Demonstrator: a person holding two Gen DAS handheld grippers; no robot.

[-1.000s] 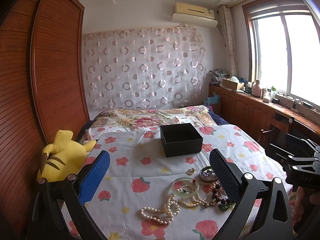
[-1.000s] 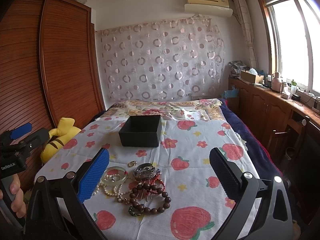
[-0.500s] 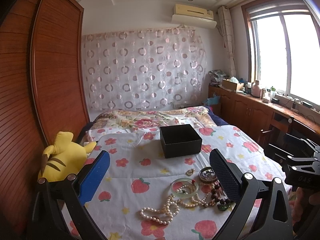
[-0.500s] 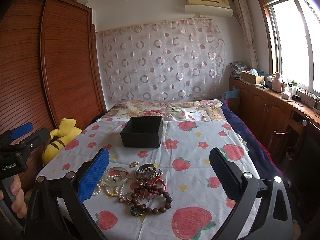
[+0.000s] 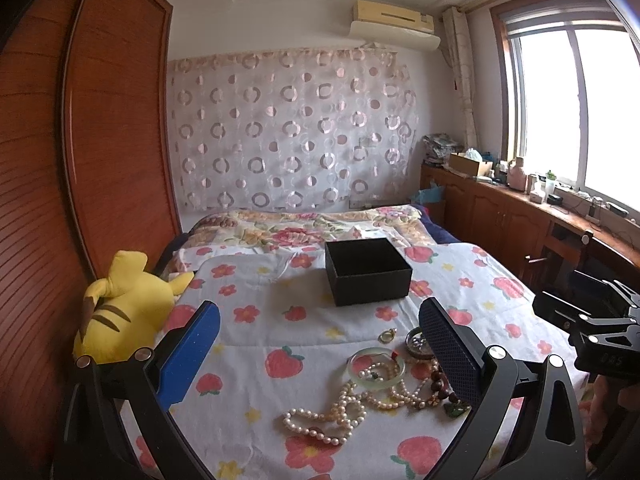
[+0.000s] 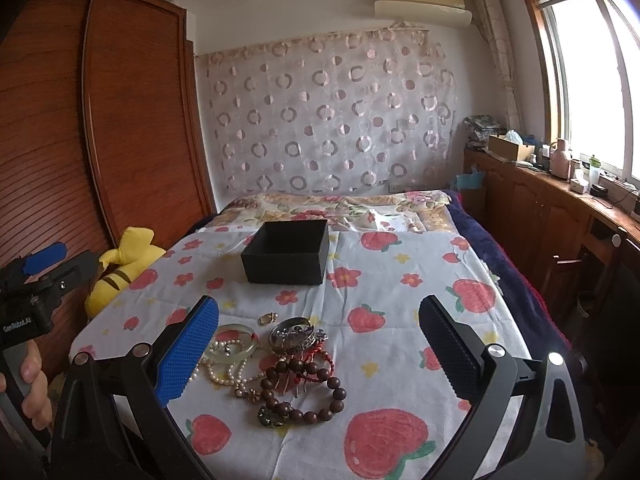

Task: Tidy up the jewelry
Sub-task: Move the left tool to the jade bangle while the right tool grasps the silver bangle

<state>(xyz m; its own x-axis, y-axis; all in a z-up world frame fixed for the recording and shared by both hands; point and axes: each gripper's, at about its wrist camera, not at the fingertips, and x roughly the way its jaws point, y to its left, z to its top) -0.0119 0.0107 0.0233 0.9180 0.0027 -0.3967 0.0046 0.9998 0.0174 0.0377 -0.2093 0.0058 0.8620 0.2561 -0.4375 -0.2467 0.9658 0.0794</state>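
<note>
An open black box (image 5: pixel 367 271) (image 6: pixel 287 251) stands on the strawberry-print bedspread (image 5: pixel 280 336) (image 6: pixel 400 320). Nearer me lies a jewelry pile: a pearl necklace (image 5: pixel 334 416) (image 6: pixel 228 372), a pale jade bangle (image 5: pixel 375 368) (image 6: pixel 234 340), a silver bracelet (image 6: pixel 294 334) (image 5: pixel 416 342), a brown bead bracelet (image 6: pixel 308 390), a small gold ring (image 5: pixel 387 335) (image 6: pixel 267 318). My left gripper (image 5: pixel 320 342) hangs open above the pile's left side, holding nothing. My right gripper (image 6: pixel 320 340) is open over the pile, empty too.
A yellow plush toy (image 5: pixel 120 308) (image 6: pixel 120 268) lies at the bed's left edge against a wooden wardrobe (image 5: pixel 100 140). Wooden cabinets (image 6: pixel 560 216) with clutter run under the window on the right. A hand (image 6: pixel 30 384) holds the other gripper's handle.
Both views have tipped slightly; the box and the jewelry sit a little lower in frame. Nothing was grasped or moved on the bed.
</note>
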